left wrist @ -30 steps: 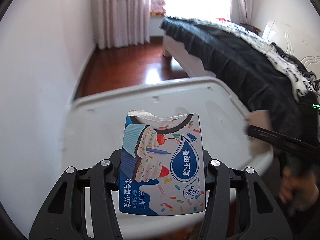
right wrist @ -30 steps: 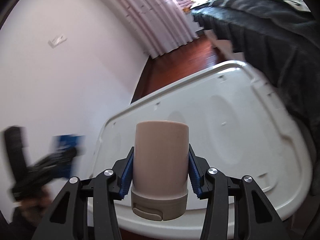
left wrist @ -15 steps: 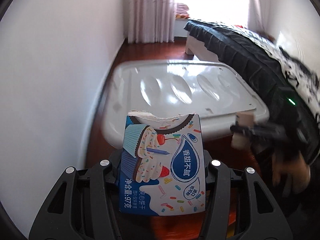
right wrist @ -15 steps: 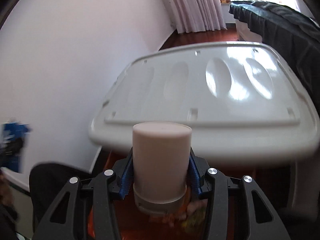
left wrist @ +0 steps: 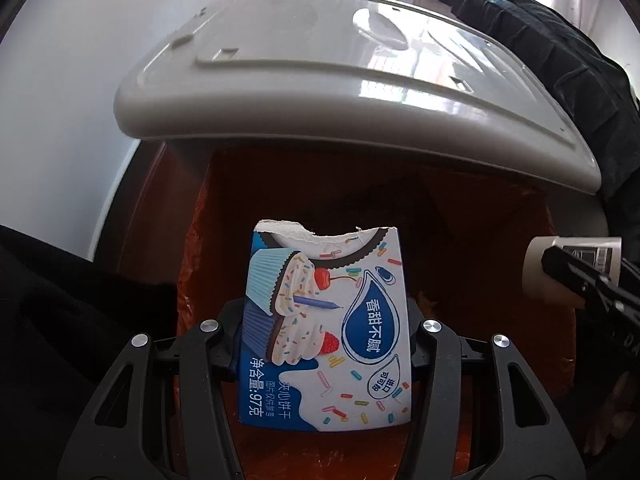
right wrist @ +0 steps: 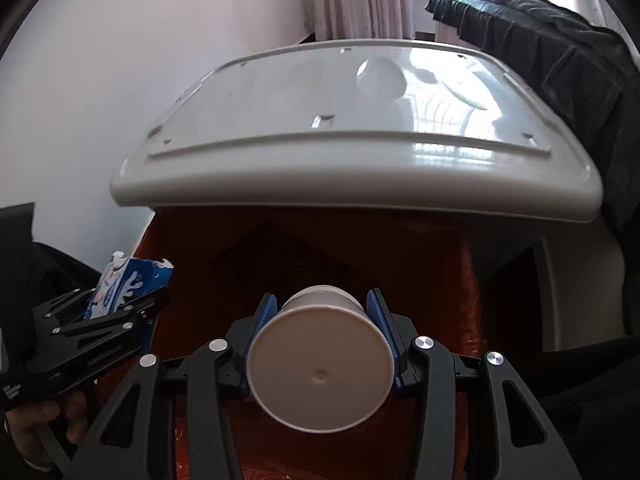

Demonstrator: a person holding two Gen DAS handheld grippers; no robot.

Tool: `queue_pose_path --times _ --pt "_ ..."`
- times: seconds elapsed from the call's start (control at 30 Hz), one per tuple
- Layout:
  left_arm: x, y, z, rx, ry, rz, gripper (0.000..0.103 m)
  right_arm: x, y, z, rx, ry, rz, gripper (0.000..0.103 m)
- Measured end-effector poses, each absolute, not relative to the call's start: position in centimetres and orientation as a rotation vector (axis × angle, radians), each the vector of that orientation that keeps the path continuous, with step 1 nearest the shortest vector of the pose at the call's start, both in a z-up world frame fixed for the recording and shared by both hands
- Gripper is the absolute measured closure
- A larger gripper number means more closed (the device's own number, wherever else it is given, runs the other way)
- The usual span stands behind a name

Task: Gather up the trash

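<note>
- The left tongs (left wrist: 324, 336) pinch a torn blue-and-white biscuit box (left wrist: 326, 328) upright between their pads; the torn edge points away from the camera.
- Under and ahead of the left tongs lies an orange bag-lined bin opening (left wrist: 480, 216), with the box held over it.
- Beyond both tongs stands a white plastic bench (right wrist: 360, 128), its rim just above the bin.
- The right tongs (right wrist: 322, 330) pinch a beige cup (right wrist: 320, 368) by its sides, flat end toward the camera, over the same orange opening.
- Right of the right tongs, past the bench, a bed (right wrist: 560, 64) carries dark bedding.
</note>
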State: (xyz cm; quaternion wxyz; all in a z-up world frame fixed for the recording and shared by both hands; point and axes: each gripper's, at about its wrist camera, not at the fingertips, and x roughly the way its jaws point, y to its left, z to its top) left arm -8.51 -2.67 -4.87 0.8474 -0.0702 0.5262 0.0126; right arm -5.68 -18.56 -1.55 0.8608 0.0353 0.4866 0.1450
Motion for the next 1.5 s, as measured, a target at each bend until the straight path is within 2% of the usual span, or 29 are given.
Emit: queue_pose_path --times 0.4,0.47,0.5,0.53,0.57,0.97,1.03,1.27,1.33,1.5 --pt "-8.5 -3.8 -5.2 -0.084 1.113 0.014 0.051 -5.8 -19.0 -2.3 0.104 1.041 0.312 0.056" --pt "-8.5 -3.6 -5.3 -0.085 1.124 0.001 0.049 -5.7 -19.0 -2.2 0.103 1.044 0.309 0.056" --pt "-8.4 -3.8 -5.4 -0.081 1.139 -0.005 0.043 -5.6 -18.9 -2.3 0.102 1.053 0.308 0.048" --pt "-8.4 -3.8 -5.5 -0.075 1.142 -0.004 0.040 -5.5 -19.0 -2.4 0.103 1.059 0.298 0.031" --pt "-8.4 -3.9 -5.6 -0.066 1.146 -0.004 0.036 -5.5 -19.0 -2.3 0.101 1.053 0.284 0.027" --pt "-8.2 -3.4 -5.7 -0.080 1.155 0.006 0.035 -5.4 -20.0 -2.2 0.141 1.049 0.251 0.027" --pt "-8.3 -3.5 -5.5 -0.081 1.150 0.010 0.035 -5.5 -20.0 -2.2 0.134 1.047 0.251 0.021" --pt "-8.2 -3.2 -5.5 -0.097 1.151 0.011 0.035 -5.5 -20.0 -1.9 0.113 1.030 0.225 0.011" --pt "-8.1 -3.1 -5.3 -0.112 1.147 -0.001 0.035 -5.4 -20.1 -1.7 0.109 1.026 0.208 0.005" --pt "-7.8 -2.6 -2.9 -0.147 1.066 -0.020 0.035 -4.7 -20.7 0.5 0.082 0.956 0.154 0.005"
